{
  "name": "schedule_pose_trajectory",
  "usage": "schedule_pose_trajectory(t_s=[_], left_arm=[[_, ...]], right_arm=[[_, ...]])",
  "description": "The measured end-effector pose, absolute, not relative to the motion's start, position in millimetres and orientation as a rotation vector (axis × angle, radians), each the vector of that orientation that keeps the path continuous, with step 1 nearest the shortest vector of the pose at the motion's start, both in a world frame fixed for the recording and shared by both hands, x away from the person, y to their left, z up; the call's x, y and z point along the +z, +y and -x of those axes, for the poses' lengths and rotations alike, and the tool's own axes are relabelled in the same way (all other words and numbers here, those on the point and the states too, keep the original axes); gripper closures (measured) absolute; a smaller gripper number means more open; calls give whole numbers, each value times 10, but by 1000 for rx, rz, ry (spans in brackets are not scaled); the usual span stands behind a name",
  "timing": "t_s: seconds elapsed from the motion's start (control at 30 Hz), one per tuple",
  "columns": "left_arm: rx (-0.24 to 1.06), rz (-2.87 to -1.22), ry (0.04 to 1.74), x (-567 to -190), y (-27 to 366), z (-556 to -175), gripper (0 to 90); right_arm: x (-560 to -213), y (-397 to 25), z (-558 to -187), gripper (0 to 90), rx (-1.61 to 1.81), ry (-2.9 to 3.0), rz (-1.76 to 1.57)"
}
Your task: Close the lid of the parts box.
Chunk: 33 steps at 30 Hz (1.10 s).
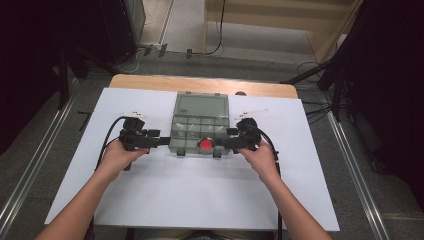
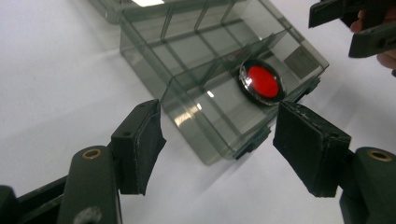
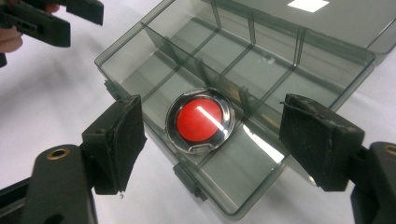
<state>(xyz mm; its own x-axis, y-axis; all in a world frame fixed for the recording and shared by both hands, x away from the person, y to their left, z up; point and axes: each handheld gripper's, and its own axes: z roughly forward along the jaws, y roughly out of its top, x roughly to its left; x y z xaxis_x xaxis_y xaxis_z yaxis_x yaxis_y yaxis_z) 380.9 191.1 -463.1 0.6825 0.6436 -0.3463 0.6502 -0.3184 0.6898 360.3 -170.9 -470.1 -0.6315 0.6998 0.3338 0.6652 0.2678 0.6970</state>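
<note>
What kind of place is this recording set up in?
Probably a lab or recording studio: a table covered in white sheeting, black curtains on both sides, and cables trailing across the floor.

Your work surface is a wooden table covered by a flat white sheet. Directly on the sheet, between your left gripper and your right gripper, lies an open, smoky-grey transparent plastic compartment box. Its hinged lid lies flat on the sheet beyond both grippers.
</note>
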Motion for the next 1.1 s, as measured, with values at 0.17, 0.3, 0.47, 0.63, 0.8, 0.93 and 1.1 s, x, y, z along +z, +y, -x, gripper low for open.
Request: schedule_pose_trajectory(t_s=[0.17, 0.3, 0.47, 0.63, 0.8, 0.93, 1.1], left_arm=[[30, -2056, 988, -4606, 1887, -3890, 318], [36, -2064, 1004, -4605, 1856, -3976, 319], [19, -2051, 1007, -4583, 1825, -4053, 319], [39, -2072, 1003, -4576, 1779, -4110, 319], [40, -2087, 999, -4597, 1714, -4196, 319], [23, -2072, 1011, -4605, 1698, -4269, 319], [22, -2051, 1042, -4613, 1701, -4341, 319]], right_arm=[[-4643, -1707, -3664, 237, 1305, 2463, -1329], [-4603, -1723, -3737, 237, 1287, 2452, -1317], [-4551, -1725, -3830, 237, 1280, 2447, -1325], [-4546, -1737, -3926, 237, 1276, 2443, -1358], [-4571, -1752, -4060, 237, 1269, 2439, -1391], [-4565, -1758, -4145, 239, 1261, 2430, -1405], [-4576, -1776, -4213, 240, 1250, 2417, -1432]])
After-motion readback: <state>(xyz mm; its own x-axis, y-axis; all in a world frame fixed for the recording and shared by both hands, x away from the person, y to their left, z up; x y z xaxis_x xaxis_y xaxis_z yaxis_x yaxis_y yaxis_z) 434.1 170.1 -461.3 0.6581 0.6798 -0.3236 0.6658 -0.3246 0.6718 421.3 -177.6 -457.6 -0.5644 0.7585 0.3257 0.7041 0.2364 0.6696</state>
